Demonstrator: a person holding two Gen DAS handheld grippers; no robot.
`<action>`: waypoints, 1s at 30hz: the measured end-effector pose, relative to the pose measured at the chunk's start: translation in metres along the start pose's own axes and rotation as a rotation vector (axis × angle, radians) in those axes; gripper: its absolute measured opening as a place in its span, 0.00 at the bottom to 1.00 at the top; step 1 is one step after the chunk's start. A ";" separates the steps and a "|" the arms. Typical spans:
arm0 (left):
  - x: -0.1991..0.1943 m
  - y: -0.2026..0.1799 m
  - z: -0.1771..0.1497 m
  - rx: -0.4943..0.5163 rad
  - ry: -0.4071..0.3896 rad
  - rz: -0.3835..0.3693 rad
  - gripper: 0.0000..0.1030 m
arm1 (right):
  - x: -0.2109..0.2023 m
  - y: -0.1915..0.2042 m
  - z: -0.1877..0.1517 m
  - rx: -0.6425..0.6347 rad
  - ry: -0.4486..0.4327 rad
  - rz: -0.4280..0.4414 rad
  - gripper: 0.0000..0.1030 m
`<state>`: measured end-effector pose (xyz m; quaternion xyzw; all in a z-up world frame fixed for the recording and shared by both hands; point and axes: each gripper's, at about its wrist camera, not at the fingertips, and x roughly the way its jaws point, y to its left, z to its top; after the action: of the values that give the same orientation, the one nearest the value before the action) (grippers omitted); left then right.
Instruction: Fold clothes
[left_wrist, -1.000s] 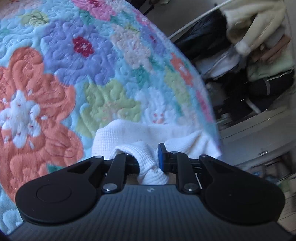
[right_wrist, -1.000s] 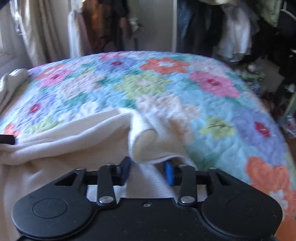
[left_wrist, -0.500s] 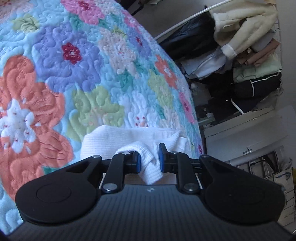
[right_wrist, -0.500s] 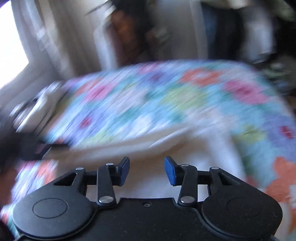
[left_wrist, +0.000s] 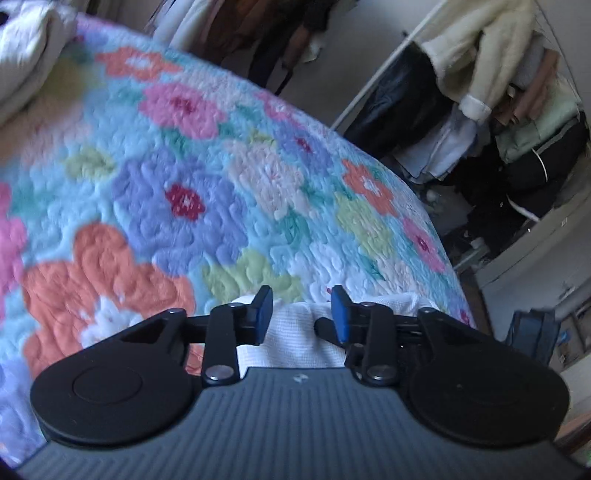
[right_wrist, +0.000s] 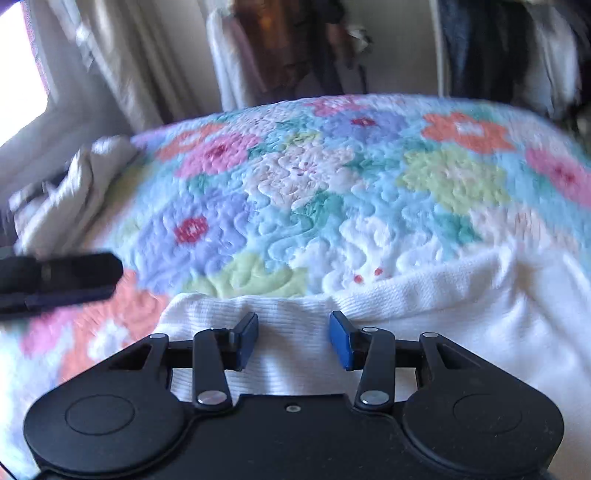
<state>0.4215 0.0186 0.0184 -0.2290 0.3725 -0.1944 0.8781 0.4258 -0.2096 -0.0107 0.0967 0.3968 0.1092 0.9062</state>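
Note:
A white knit garment lies on the flowered quilt at the near edge of the bed. My right gripper is open just above the garment's folded edge and holds nothing. My left gripper is open too, with the same white garment lying below and between its blue pads. The left gripper's black fingers show at the left of the right wrist view.
A pale bundle of cloth lies at the bed's far left. Hanging clothes and a rack crowd the space right of the bed. Curtains and more hanging clothes stand behind the bed.
My left gripper was shut on the garment and has let it go and opened. My right gripper opened earlier and has swung over the folded edge. The garment now lies flat.

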 end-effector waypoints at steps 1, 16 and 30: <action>0.000 -0.002 -0.001 0.013 0.003 -0.004 0.40 | -0.007 -0.002 -0.002 0.022 -0.009 0.006 0.47; 0.062 -0.053 -0.093 0.430 0.135 0.402 0.52 | -0.114 -0.134 -0.096 0.212 -0.102 -0.192 0.39; -0.015 -0.090 -0.086 0.365 0.099 0.265 0.66 | -0.166 -0.126 -0.110 0.169 -0.172 -0.387 0.56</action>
<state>0.3323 -0.0697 0.0230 -0.0058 0.4006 -0.1522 0.9035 0.2495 -0.3661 -0.0011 0.1034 0.3371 -0.1091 0.9294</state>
